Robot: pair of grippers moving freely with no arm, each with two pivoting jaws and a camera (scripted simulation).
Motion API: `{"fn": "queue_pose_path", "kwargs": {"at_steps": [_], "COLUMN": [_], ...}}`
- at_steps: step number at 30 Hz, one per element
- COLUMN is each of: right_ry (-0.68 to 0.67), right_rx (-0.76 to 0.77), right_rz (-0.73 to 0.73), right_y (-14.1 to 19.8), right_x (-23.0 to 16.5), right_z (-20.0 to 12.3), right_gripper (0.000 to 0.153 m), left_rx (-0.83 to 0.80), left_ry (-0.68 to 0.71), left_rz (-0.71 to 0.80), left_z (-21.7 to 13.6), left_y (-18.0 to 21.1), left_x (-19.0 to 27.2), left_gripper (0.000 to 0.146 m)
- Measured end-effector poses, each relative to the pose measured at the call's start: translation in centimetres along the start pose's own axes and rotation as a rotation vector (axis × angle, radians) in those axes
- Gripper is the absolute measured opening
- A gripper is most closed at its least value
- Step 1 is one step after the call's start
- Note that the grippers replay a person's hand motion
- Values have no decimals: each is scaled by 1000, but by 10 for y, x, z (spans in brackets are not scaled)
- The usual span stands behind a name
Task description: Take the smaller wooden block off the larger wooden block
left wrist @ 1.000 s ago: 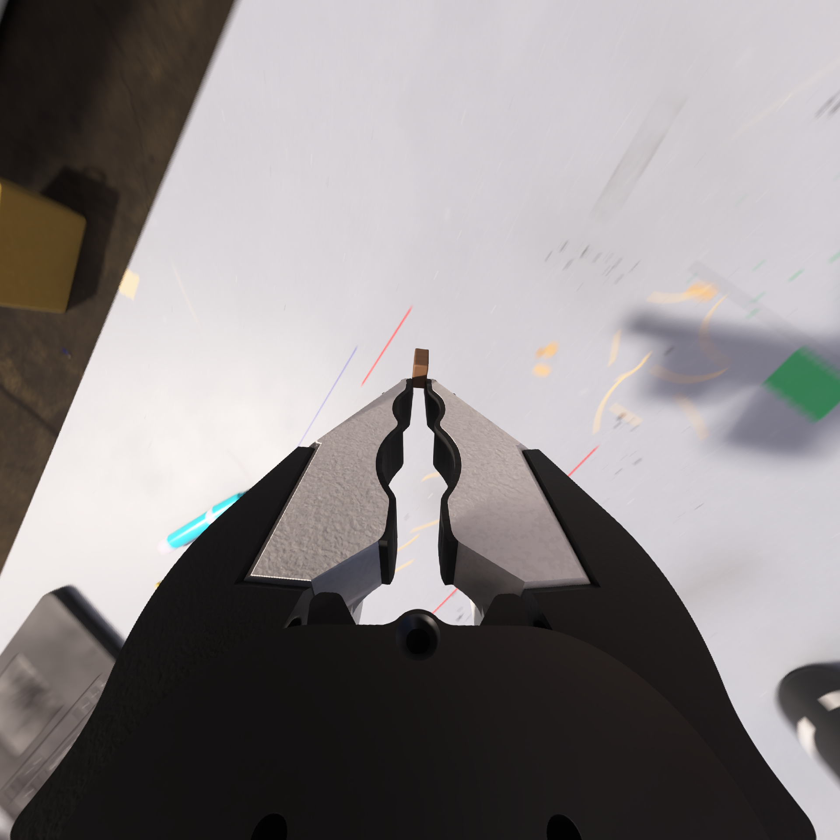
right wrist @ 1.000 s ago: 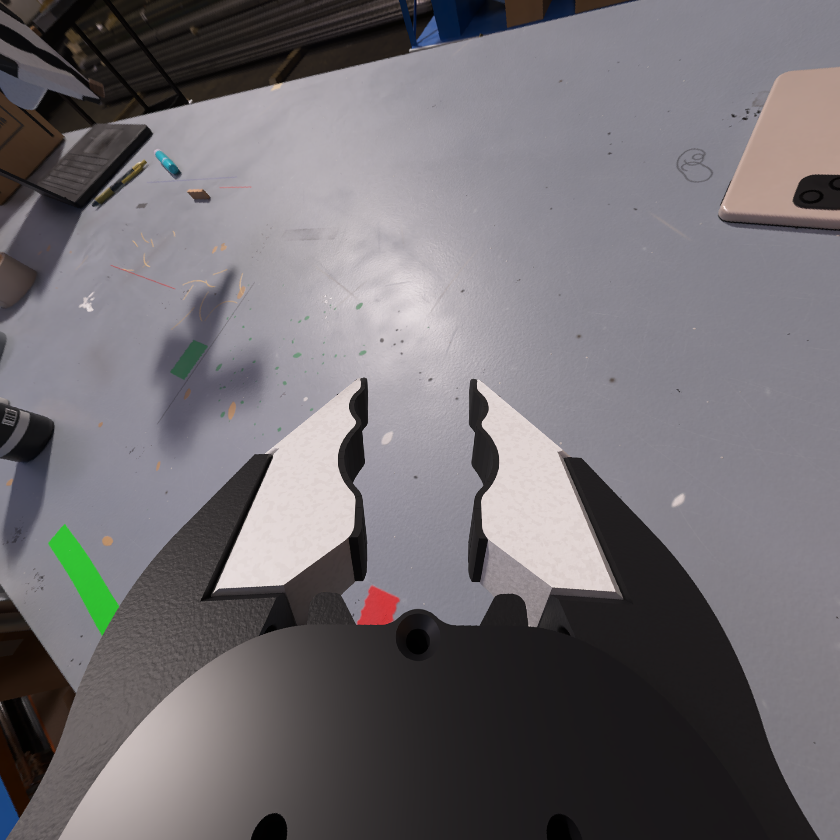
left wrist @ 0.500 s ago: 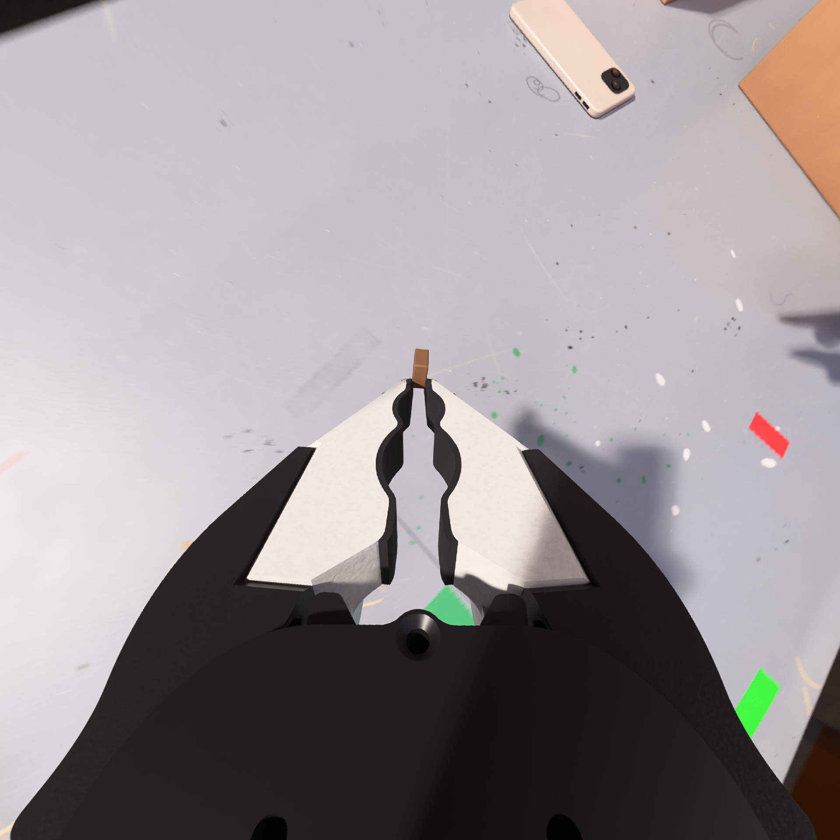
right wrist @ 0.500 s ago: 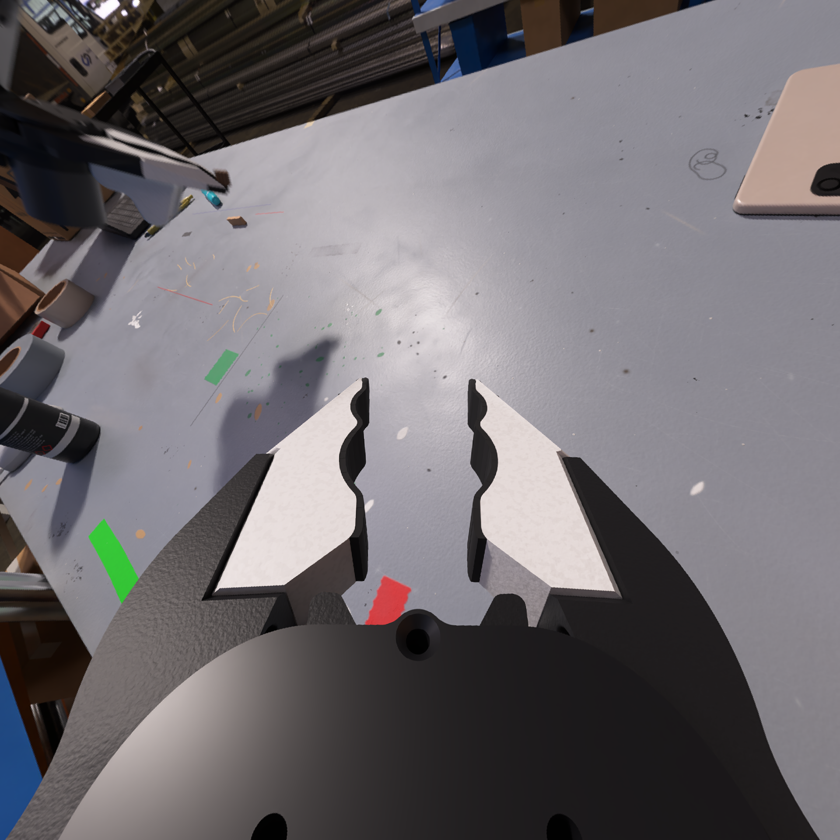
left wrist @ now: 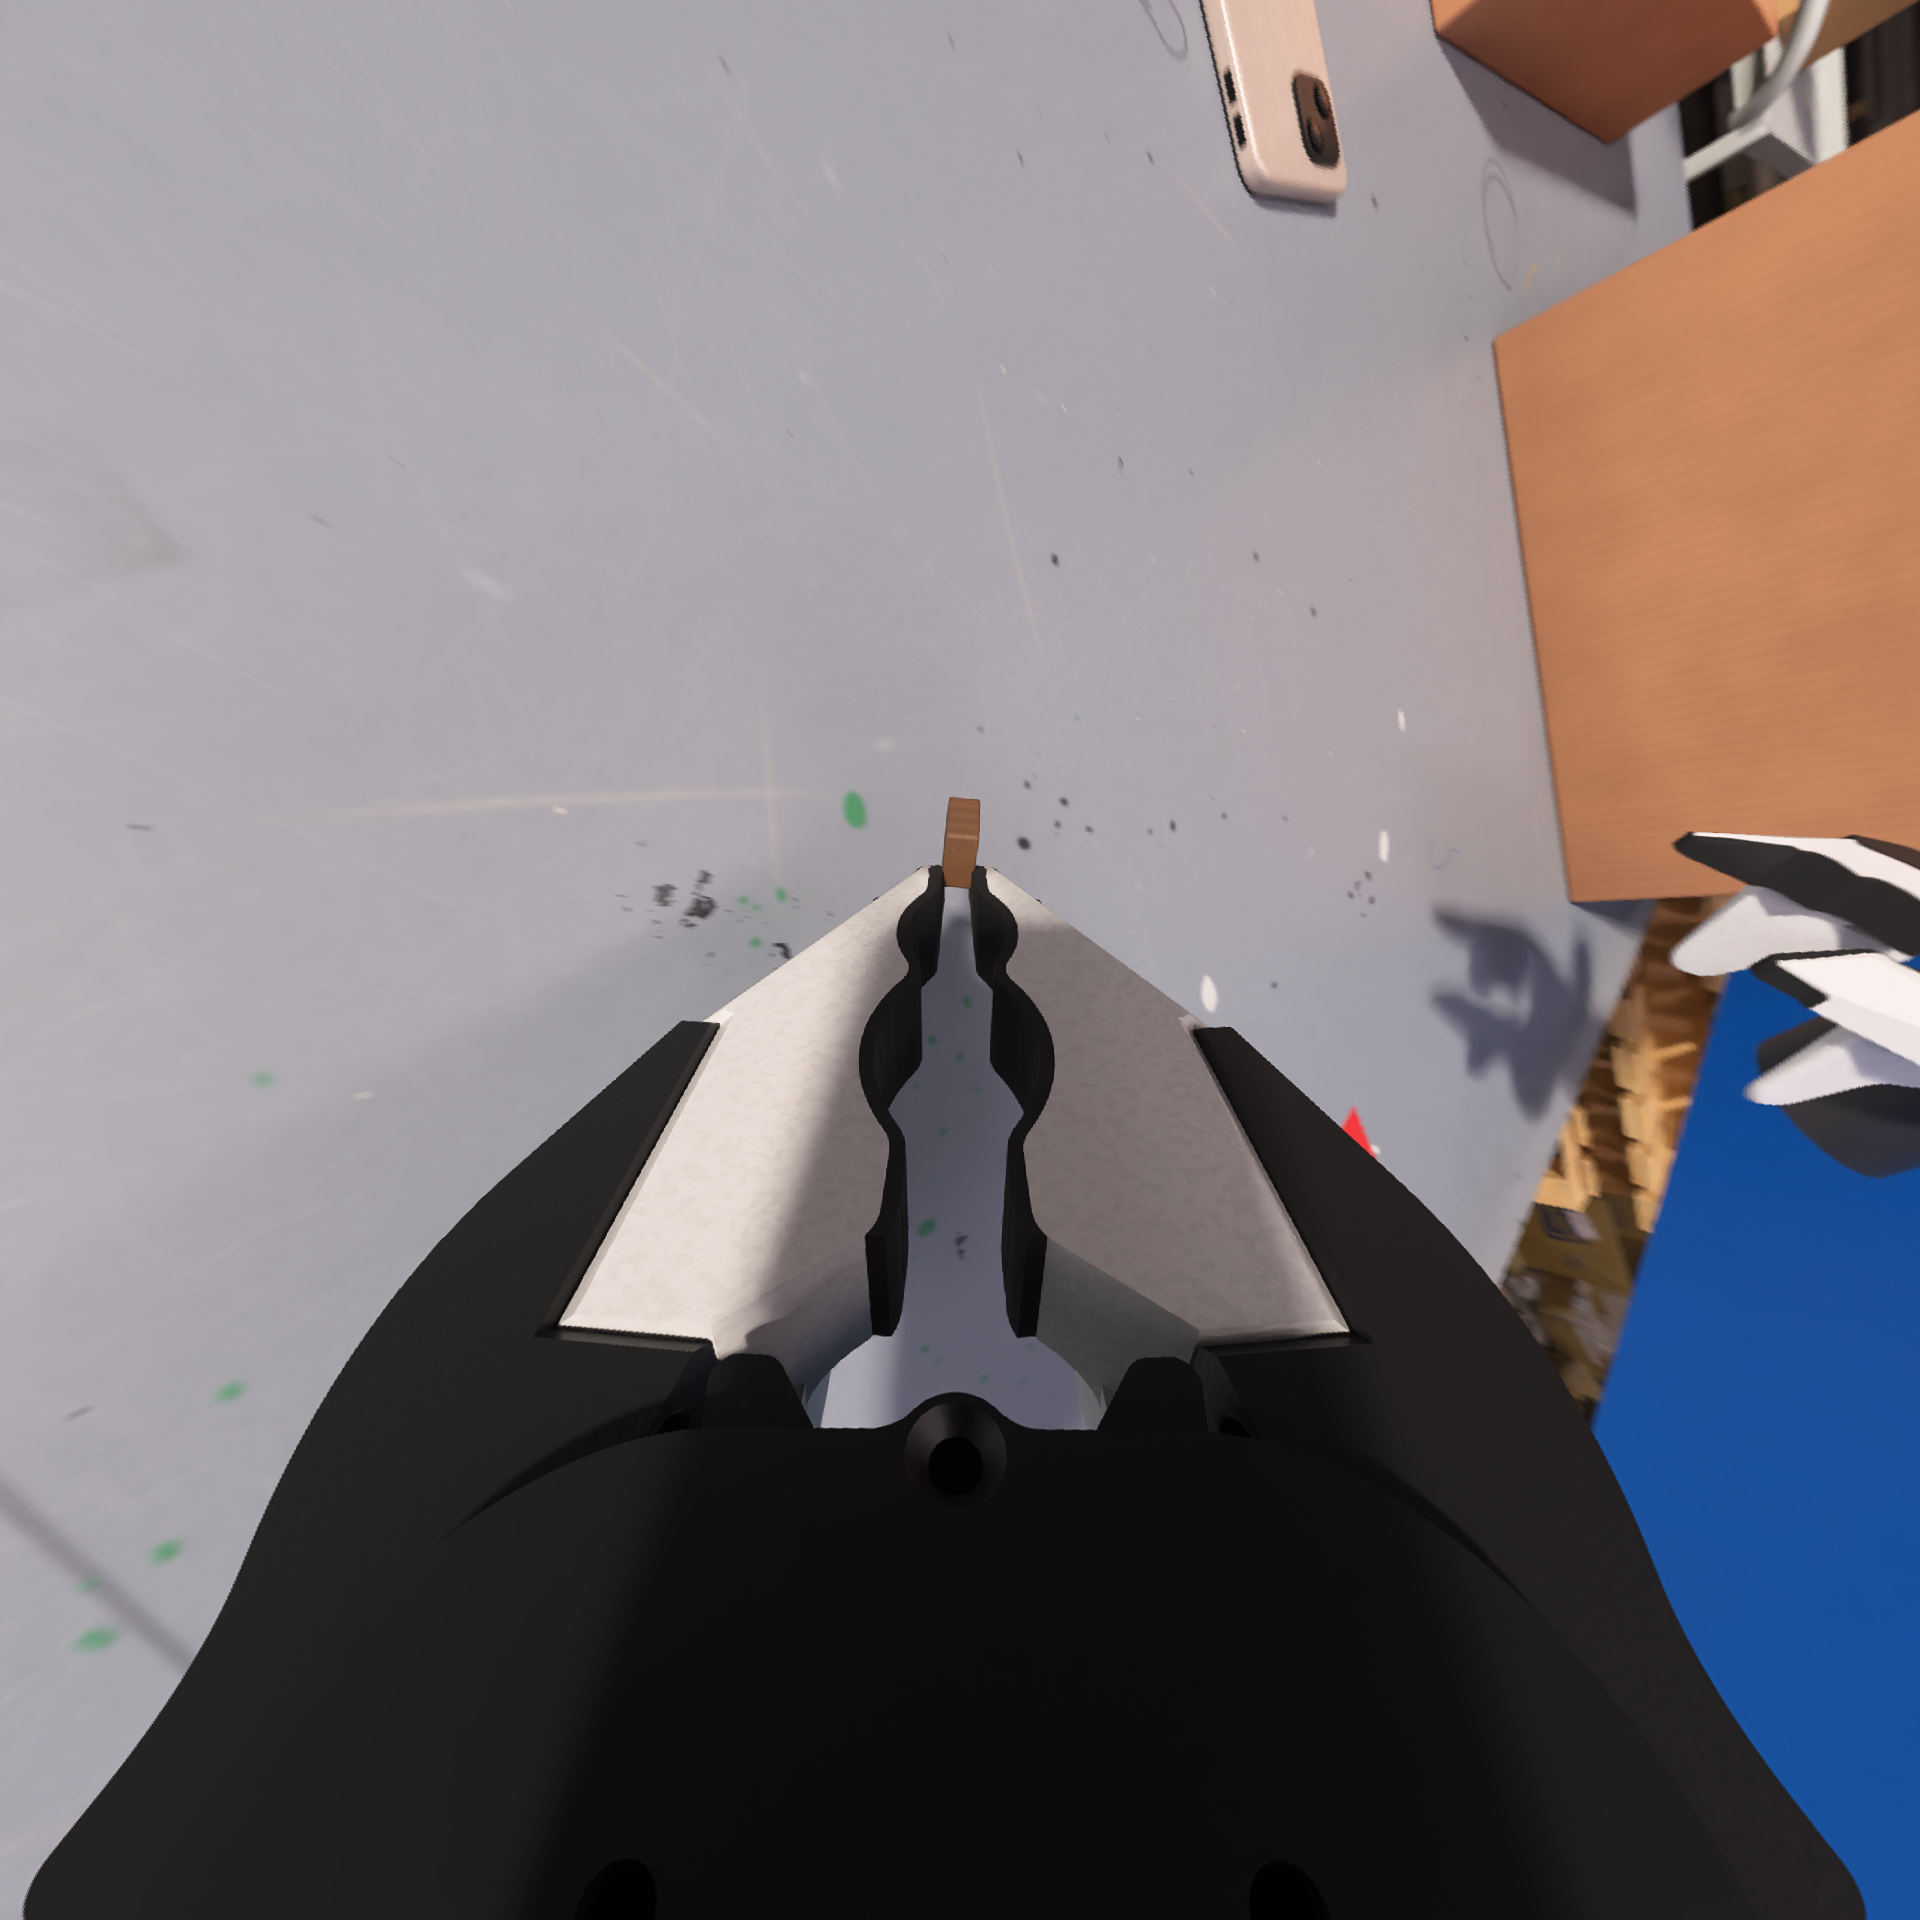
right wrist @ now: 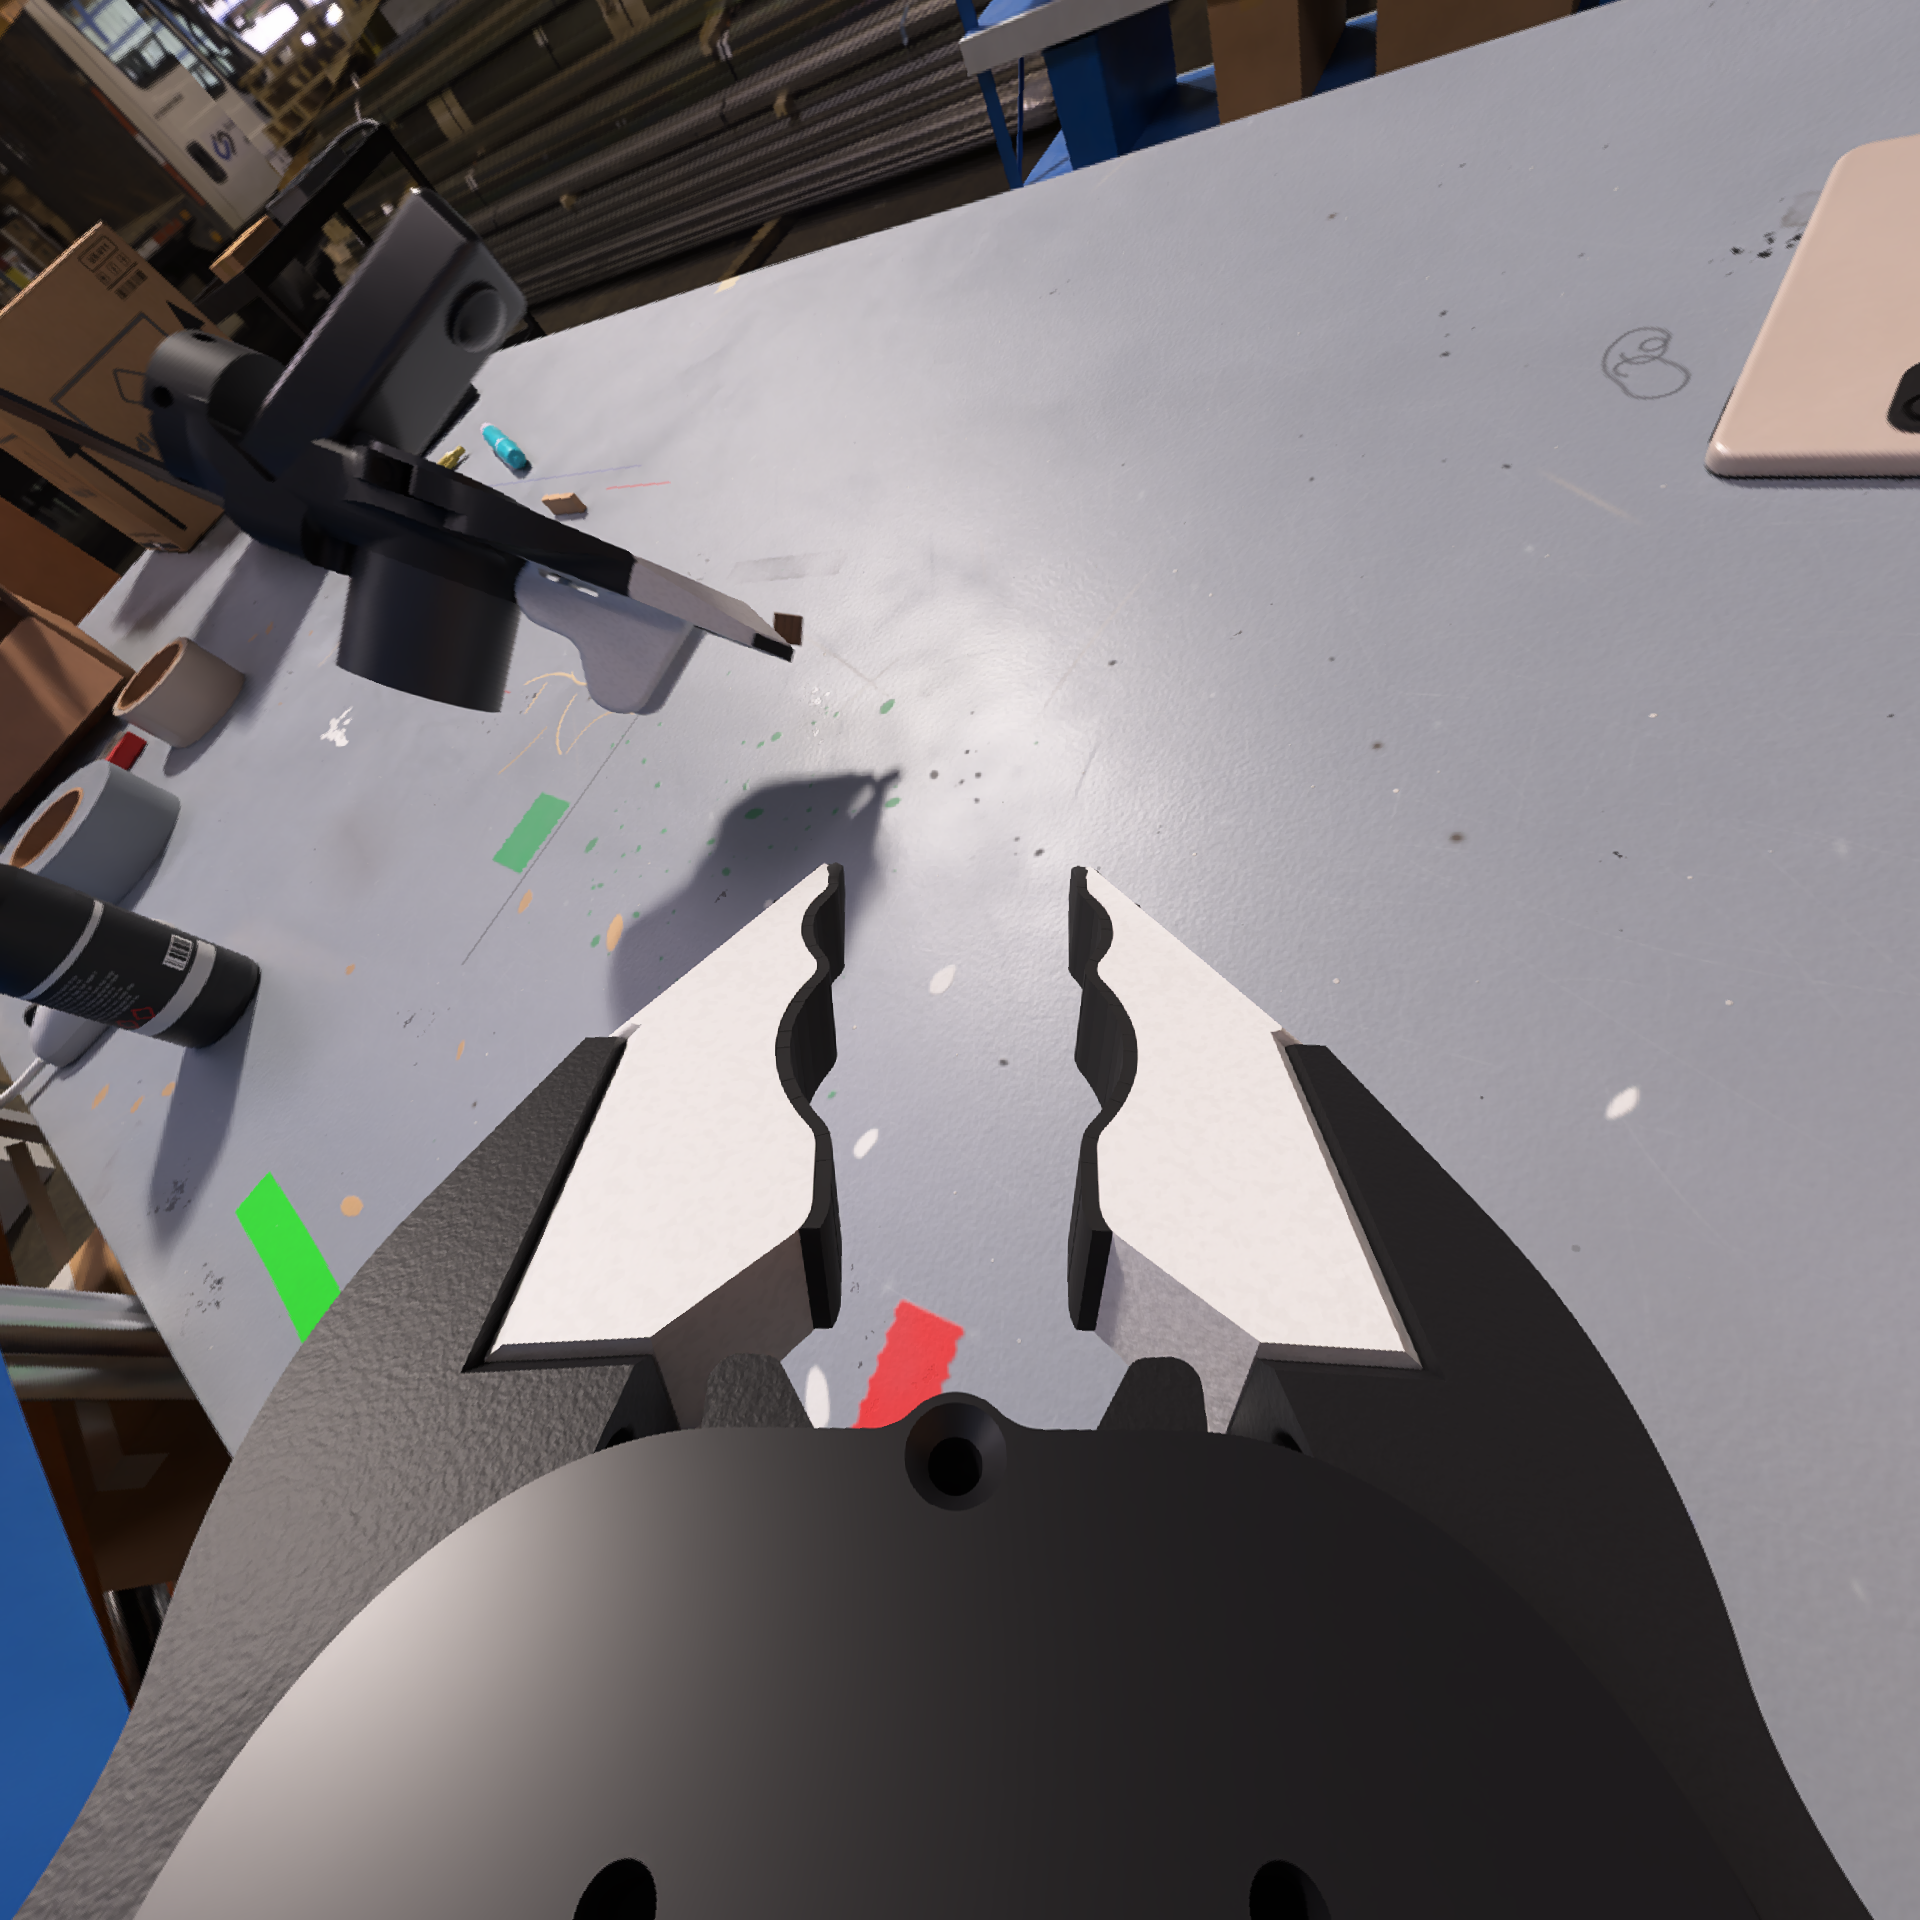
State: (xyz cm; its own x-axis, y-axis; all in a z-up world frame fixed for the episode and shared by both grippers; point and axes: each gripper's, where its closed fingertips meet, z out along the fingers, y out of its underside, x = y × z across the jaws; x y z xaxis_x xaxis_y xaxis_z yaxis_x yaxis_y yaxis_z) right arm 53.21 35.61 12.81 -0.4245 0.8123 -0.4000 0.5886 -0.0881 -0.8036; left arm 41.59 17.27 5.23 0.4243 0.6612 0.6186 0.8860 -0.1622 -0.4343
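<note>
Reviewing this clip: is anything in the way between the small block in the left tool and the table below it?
Nothing visible is. The left tool holds the smaller wooden block in the air above bare table with only paint specks. The larger wooden block, phone and open right tool lie well off to the sides.

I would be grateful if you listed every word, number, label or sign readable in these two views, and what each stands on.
Black canister, lying at the far left: a barcode and small white print, too small to read.
Cardboard box, upper left background: dark printed marks, too blurred to read.
Pen scribble beside the pink phone: a doodle, no letters.
Left wrist view: no writing visible.
</note>
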Motion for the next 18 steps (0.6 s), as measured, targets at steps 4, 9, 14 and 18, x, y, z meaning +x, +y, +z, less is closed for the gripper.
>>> {"fn": "queue_pose_path", "kwargs": {"at_steps": [4,9,14,18], "right_ry": [-7,-9,-15,-16], "right_rx": [-12,-19,-33,-36], "right_rz": [1,3,4,4], "right_y": [2,3,6,7], "right_x": [-2,-2,-4,-3], "right_z": [2,3,8,8], "right_gripper": [43,43,43,43], "left_rx": [-77,-130,-163,-176], "left_ry": [92,167,220,212], "left_rz": [-65,-114,-163,-177], "left_z": [17,31,47,54], "left_y": [11,11,8,9], "left_x": [14,29,35,28], "left_gripper": [5,5,5,5]}}
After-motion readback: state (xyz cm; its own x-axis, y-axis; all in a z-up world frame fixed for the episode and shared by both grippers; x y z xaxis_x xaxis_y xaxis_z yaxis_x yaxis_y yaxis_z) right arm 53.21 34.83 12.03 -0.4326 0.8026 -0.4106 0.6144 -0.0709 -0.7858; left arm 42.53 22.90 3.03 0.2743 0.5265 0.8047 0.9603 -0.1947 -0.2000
